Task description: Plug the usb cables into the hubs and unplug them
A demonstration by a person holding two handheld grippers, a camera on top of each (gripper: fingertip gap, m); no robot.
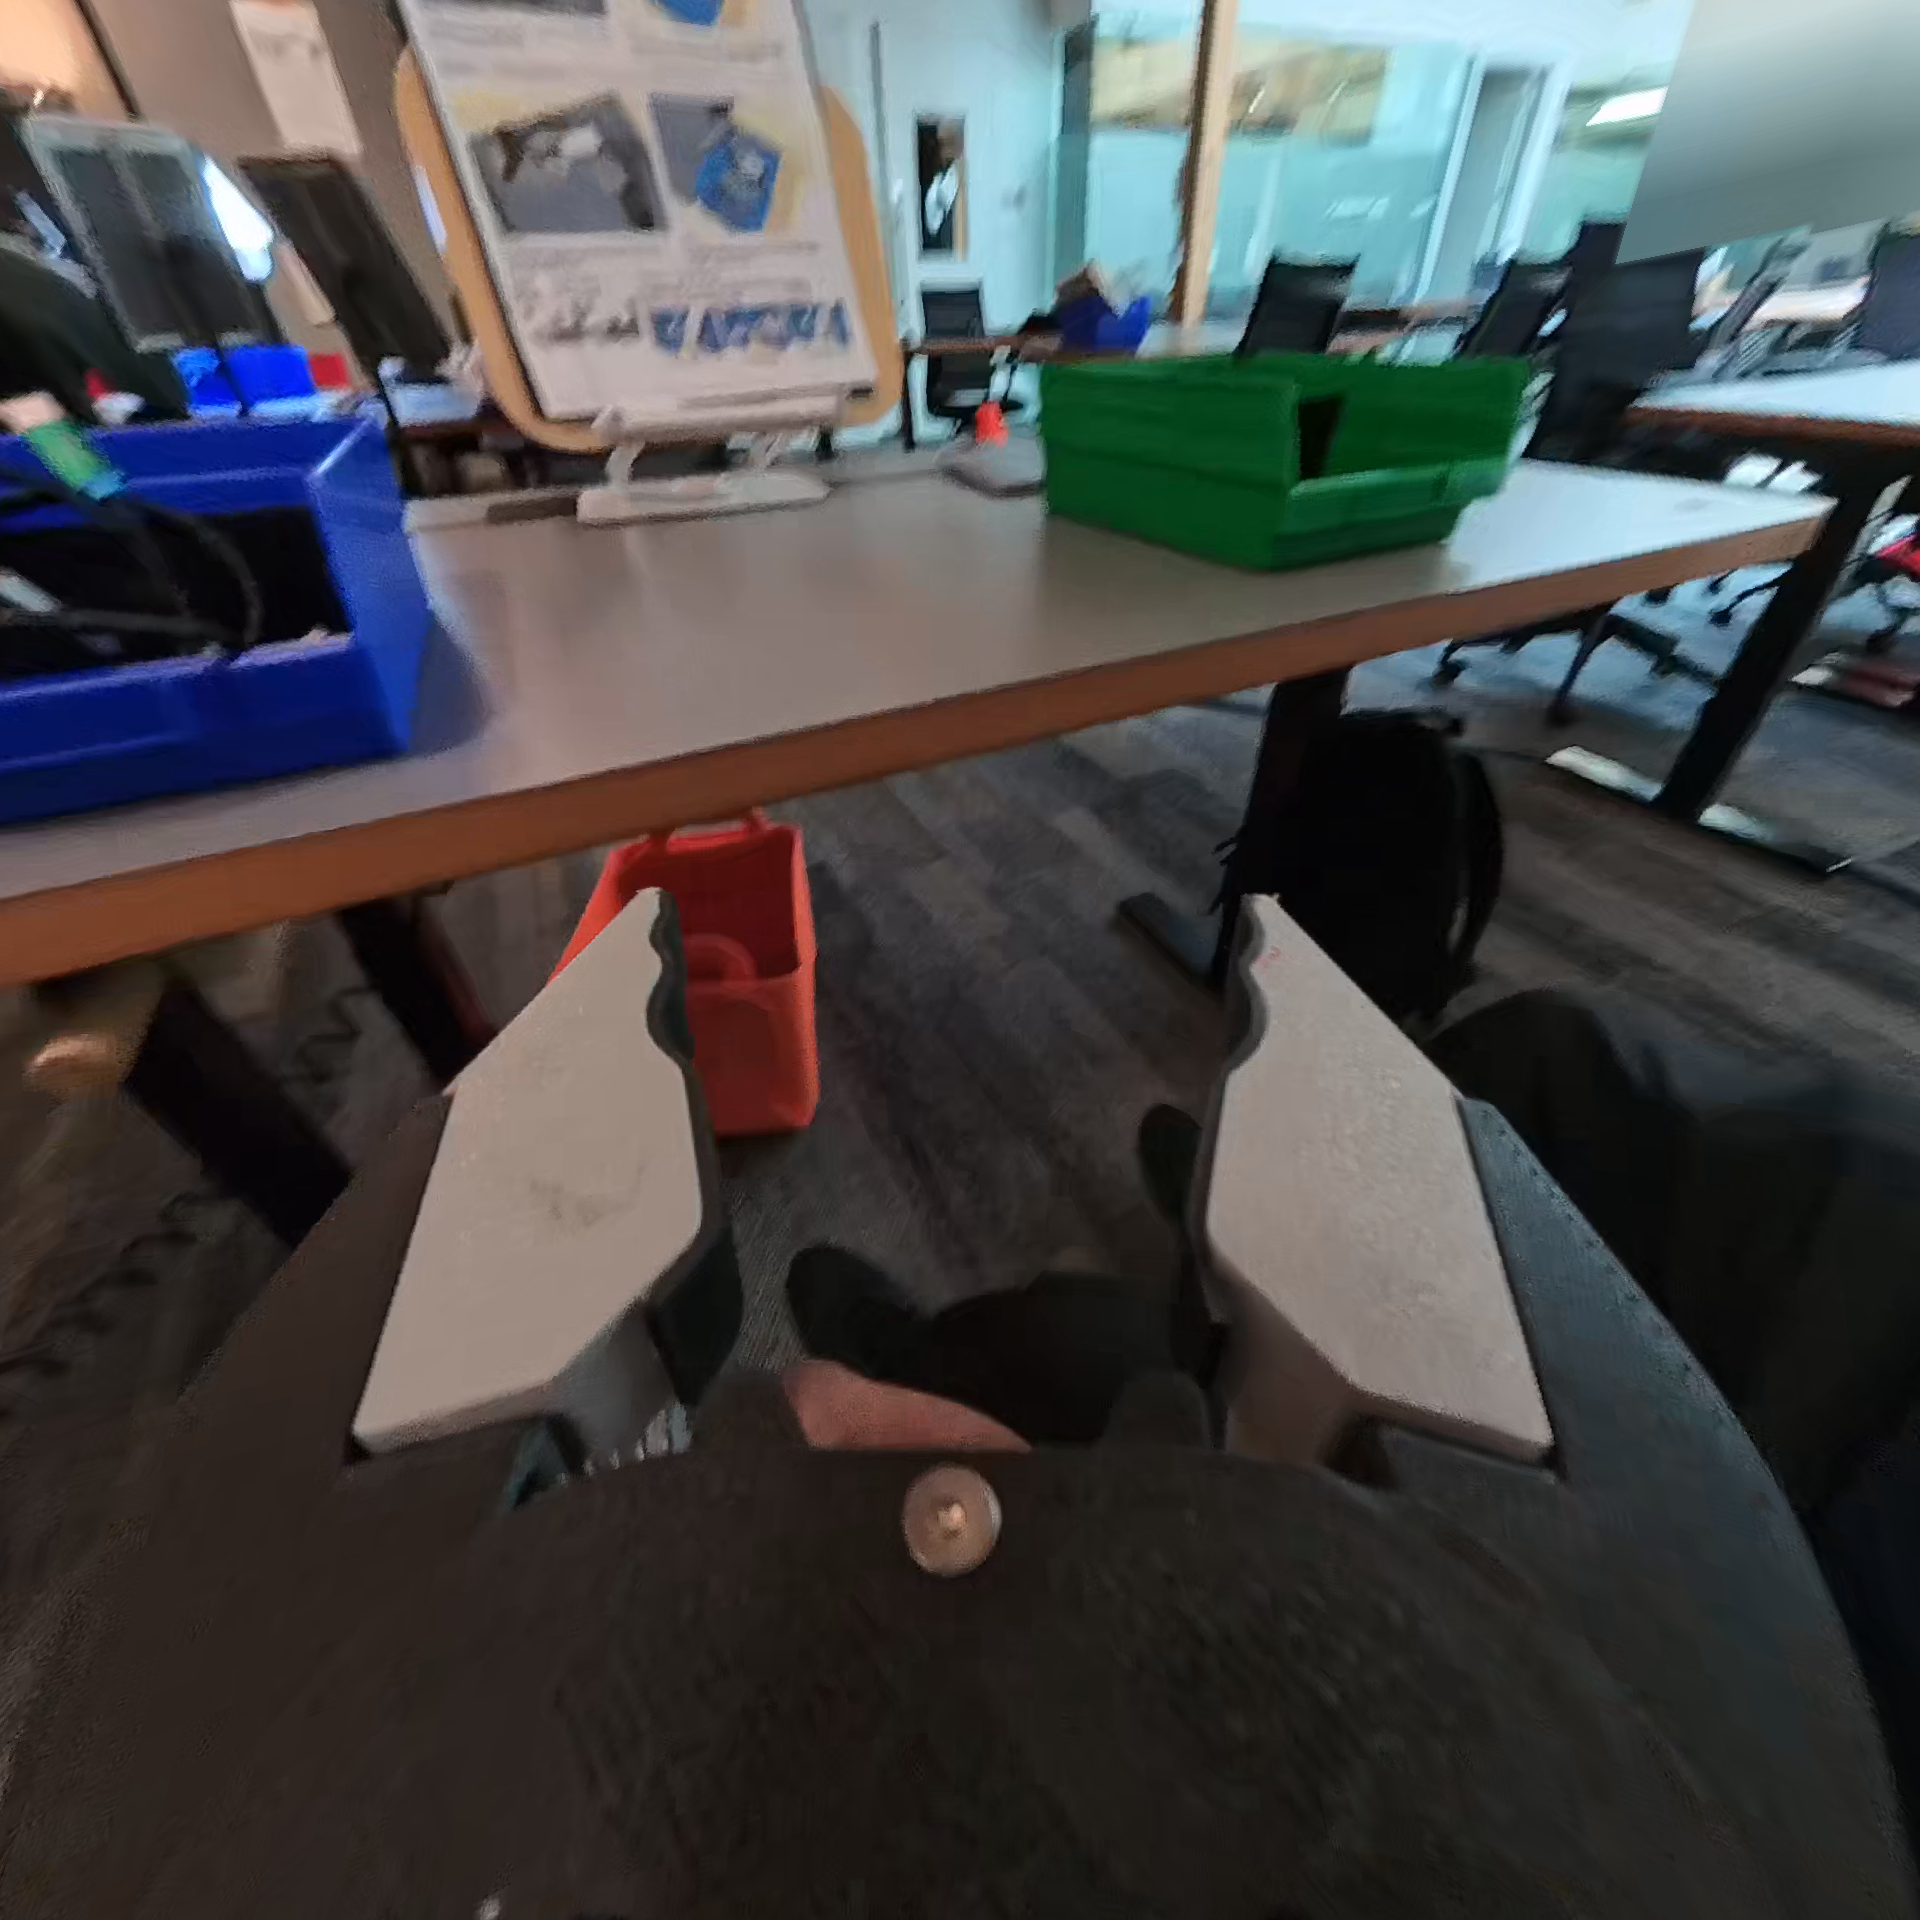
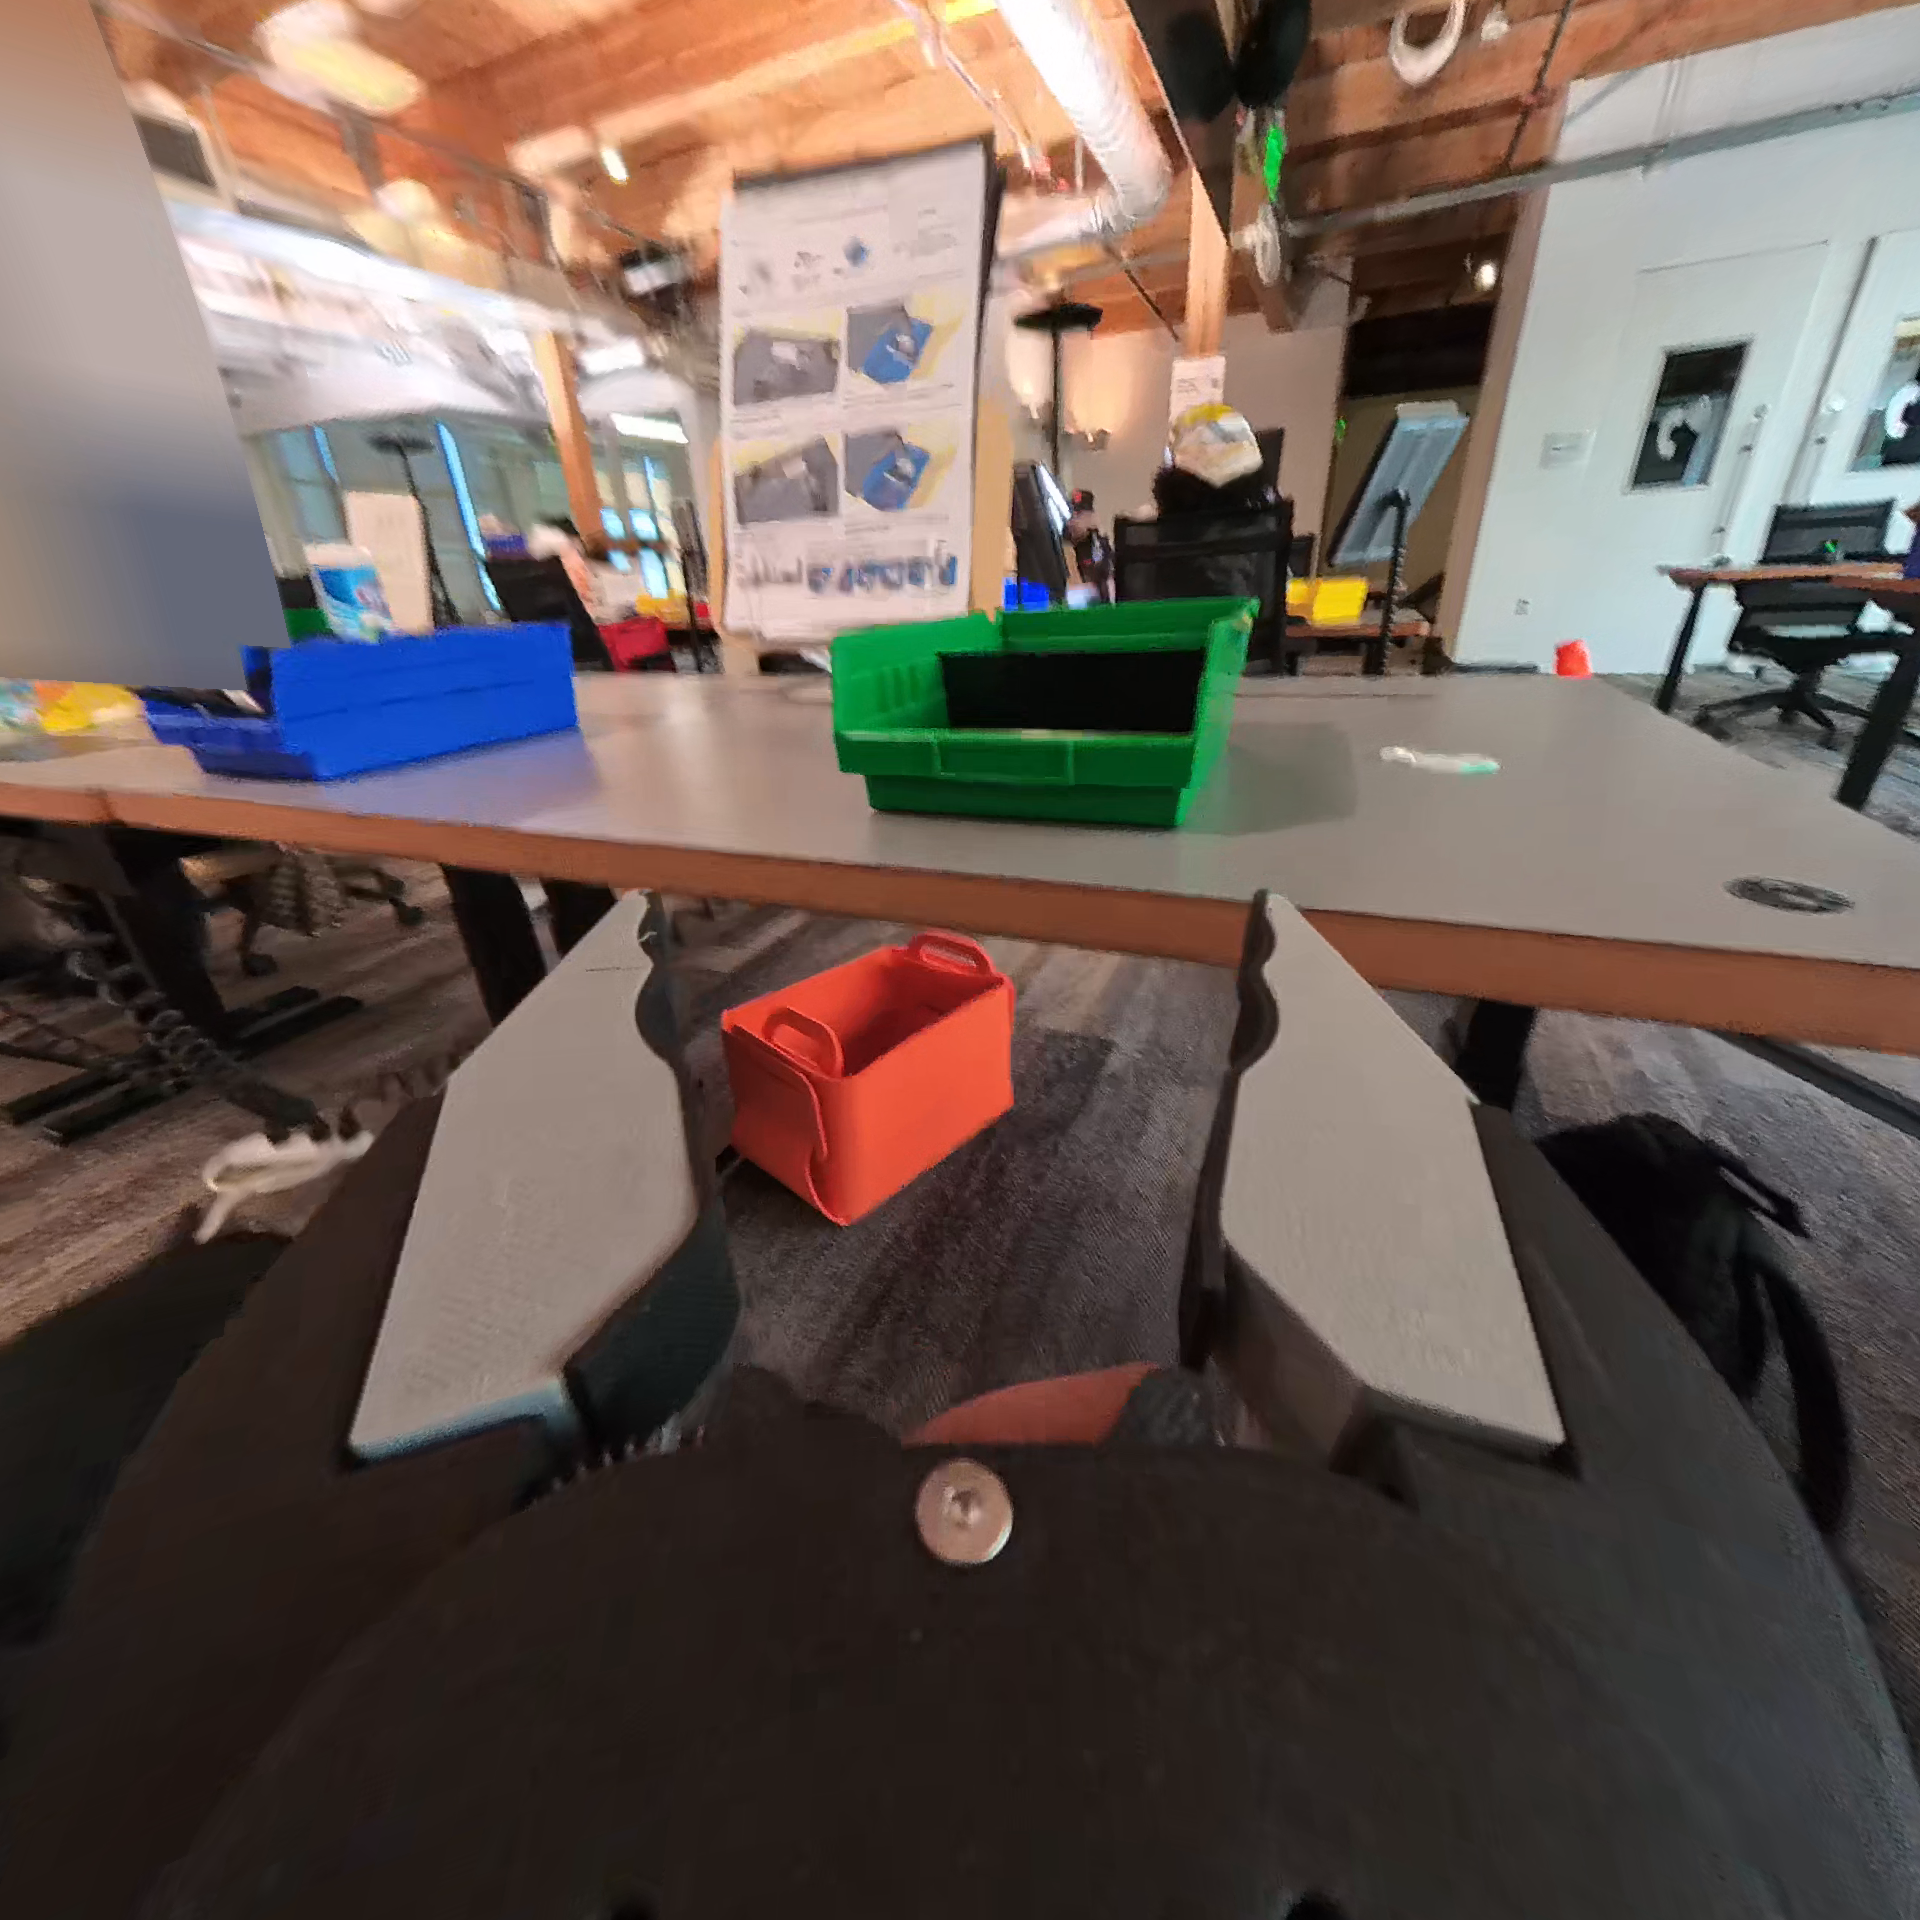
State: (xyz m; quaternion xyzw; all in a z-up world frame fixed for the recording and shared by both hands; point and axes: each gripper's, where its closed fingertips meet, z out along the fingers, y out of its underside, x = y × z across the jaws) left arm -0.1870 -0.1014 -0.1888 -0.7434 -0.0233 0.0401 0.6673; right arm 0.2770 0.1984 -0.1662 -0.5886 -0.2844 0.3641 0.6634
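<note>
My left gripper (image 1: 951, 920) is open and empty, held below the front edge of a grey table (image 1: 831, 644). An orange bin with handles (image 1: 764, 997) stands on the carpet under the table, just behind the left finger. My right gripper (image 2: 951, 914) is also open and empty, in front of the same table (image 2: 1455, 831). The orange bin (image 2: 883, 1070) shows between its fingers, farther off on the floor. On the table stand a blue bin (image 1: 208, 613) holding black cables and a green bin (image 1: 1268, 457). Both also show in the right wrist view, the blue bin (image 2: 384, 696) and the green bin (image 2: 1039, 717).
A poster on a stand (image 1: 644, 208) is at the table's back edge. A black backpack (image 1: 1382, 852) leans by a table leg (image 1: 1278, 821). Office chairs (image 1: 1621, 332) and more desks stand behind. A small pale object (image 2: 1439, 761) lies on the table at the right.
</note>
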